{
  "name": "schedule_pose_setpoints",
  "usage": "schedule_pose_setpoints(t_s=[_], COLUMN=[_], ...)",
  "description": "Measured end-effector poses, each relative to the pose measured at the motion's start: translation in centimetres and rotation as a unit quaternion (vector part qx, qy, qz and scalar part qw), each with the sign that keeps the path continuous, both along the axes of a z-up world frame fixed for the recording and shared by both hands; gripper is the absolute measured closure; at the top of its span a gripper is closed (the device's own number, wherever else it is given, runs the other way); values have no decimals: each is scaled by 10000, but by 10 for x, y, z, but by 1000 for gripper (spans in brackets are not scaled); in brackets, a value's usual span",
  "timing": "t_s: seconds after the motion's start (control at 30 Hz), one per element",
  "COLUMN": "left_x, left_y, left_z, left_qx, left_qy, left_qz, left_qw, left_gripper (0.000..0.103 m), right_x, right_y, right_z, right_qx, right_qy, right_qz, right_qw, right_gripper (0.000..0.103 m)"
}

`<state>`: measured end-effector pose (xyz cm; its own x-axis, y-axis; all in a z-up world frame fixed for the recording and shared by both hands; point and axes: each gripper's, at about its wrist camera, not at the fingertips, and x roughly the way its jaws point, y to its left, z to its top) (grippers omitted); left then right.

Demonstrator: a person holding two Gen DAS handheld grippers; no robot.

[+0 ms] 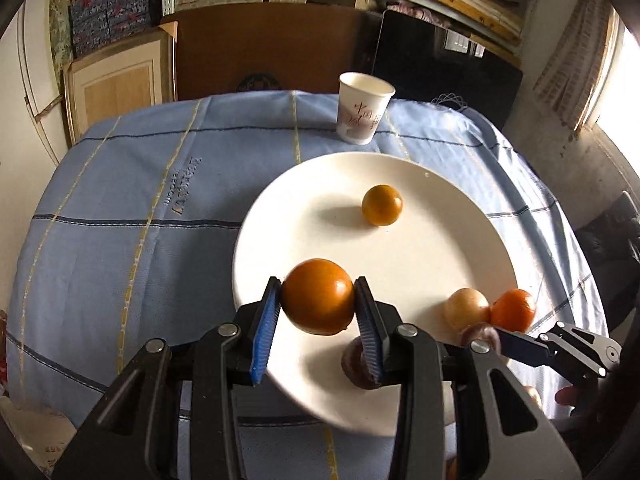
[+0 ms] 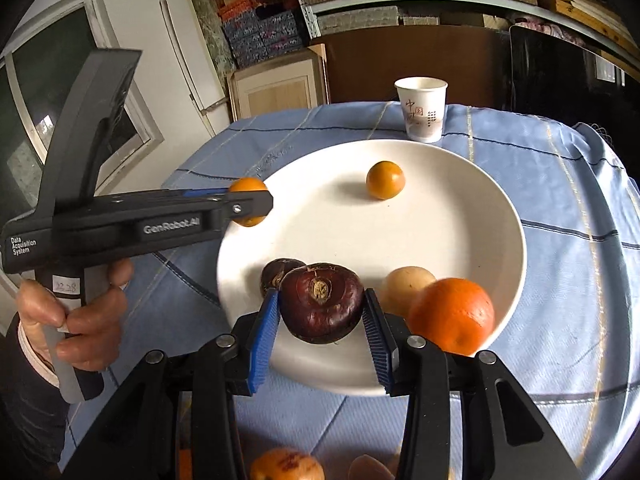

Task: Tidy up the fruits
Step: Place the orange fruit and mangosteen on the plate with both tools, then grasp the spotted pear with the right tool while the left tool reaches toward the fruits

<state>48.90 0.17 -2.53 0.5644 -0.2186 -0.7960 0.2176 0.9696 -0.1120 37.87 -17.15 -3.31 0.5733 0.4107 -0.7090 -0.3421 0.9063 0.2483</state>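
Note:
My left gripper [image 1: 318, 300] is shut on a small orange fruit [image 1: 318, 296] above the left rim of the white plate [image 1: 400, 168]; it also shows in the right wrist view [image 2: 250, 206]. My right gripper [image 2: 322, 308] is shut on a dark maroon fruit [image 2: 322, 302] over the plate's [image 2: 460, 184] near side. On the plate lie a small orange fruit [image 2: 385, 180], a second dark fruit [image 2: 276, 272], a pale tan fruit [image 2: 404, 284] and an orange [image 2: 452, 314].
A paper cup [image 2: 422, 110] stands behind the plate on the blue checked cloth [image 2: 560, 184]. More fruit [image 2: 286, 466] lies at the near table edge under my right gripper. Shelves and a cardboard box stand behind the table.

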Motion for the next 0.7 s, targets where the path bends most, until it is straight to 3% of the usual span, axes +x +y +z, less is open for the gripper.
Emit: schedule_pose_setpoints(t_s=[0.03,0.1,0.2,0.23,0.27,0.4,0.5,0.6,0.7], left_x=[-2,-12,-48,-59,-74,-126,-162,-189,-202], left_y=[-1,1,6,7,9,16,24,34,45], left_z=[0,6,29,35,41,52,47,33,14], left_qx=[6,30,147,143,108,90,3,-24,44], left_qy=[3,-176,-733,-837,-973,-1282,-1357,-1413,-1335], left_qz=[6,86,133,135,129,90,95,313,571], left_qw=[10000,9998,9971,9963,9951,9917,9907,9895,9894], left_gripper=[57,29,19,16,8,5,5,5,5], right_x=[-2,-11,-28,-39,-47,-78,-95,-96,-103], right_y=[1,-3,-11,-17,-22,-44,-67,-87,-109], right_z=[3,13,29,35,38,37,23,1,-14], right_qx=[42,91,153,255,338,644,860,964,1257], right_qy=[-11,-145,-410,-570,-672,-903,-987,-295,66], right_qz=[31,-2,-14,-39,-61,-197,-603,-603,-924], right_qw=[10000,9999,9990,9980,9972,9936,9896,9931,9877], right_gripper=[45,33,7,3,3,3,3,3,3])
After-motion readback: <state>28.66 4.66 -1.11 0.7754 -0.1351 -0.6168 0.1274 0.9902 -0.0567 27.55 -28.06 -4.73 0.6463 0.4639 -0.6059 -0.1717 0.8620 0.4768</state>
